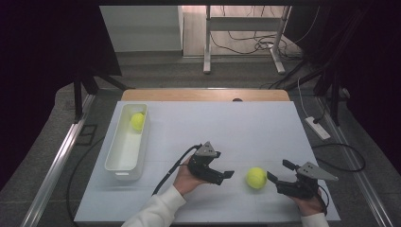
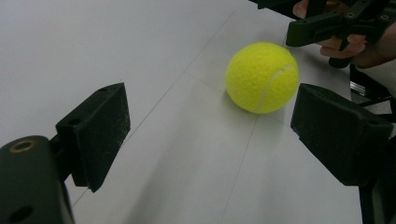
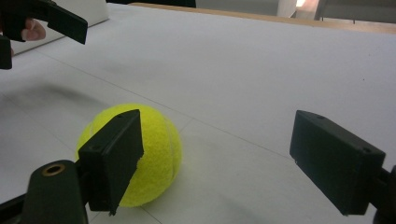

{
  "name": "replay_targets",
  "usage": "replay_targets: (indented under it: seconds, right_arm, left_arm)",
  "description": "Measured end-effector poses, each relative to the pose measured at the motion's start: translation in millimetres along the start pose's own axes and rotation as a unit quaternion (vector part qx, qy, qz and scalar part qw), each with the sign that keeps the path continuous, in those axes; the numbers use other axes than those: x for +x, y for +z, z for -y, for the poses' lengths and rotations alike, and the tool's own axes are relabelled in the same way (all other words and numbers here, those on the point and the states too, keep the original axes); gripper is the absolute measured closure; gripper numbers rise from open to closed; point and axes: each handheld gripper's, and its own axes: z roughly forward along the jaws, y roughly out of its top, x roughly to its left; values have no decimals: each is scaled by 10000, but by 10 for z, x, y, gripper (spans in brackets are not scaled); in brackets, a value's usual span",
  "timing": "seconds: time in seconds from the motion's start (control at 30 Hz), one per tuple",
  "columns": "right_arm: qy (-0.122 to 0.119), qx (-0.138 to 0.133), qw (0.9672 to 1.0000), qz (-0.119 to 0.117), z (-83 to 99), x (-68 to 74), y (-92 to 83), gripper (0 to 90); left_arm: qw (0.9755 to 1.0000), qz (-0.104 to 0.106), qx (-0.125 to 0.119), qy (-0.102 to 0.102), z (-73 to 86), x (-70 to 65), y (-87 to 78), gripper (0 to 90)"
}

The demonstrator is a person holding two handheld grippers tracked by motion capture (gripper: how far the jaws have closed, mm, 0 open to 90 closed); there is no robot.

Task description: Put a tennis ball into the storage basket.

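Note:
A yellow tennis ball [image 1: 256,178] lies on the white table top [image 1: 222,127] near the front, between the two grippers. My left gripper [image 1: 226,177] points right at it from a short way off, open; in the left gripper view the ball [image 2: 261,77] sits just beyond the jaws, nearer the right one, untouched. My right gripper [image 1: 280,171] stands open right of the ball. In the right gripper view the ball [image 3: 156,149] rests by the left jaw, partly hidden behind it. A second tennis ball [image 1: 137,121] lies in the white bin [image 1: 124,161].
The long white bin stands at the left side of the table, its far end holding the second ball. A wooden table edge [image 1: 203,94] runs along the back. Cables and a power strip [image 1: 318,127] lie on the floor at the right.

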Motion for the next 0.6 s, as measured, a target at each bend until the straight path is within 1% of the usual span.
replay_targets:
  seconds: [0.3,0.43,0.6]
  right_arm:
    - [17,0,10000,5,-15,5,0,169]
    - [26,1,10000,7,-16,3,0,168]
    - [46,-24,10000,1,-16,-4,-3,169]
  left_arm:
    - [9999,101,70,23,-7,-40,129,128]
    - [9998,149,143,55,-6,-53,193,128]
    - [9996,192,203,34,8,-60,264,127]
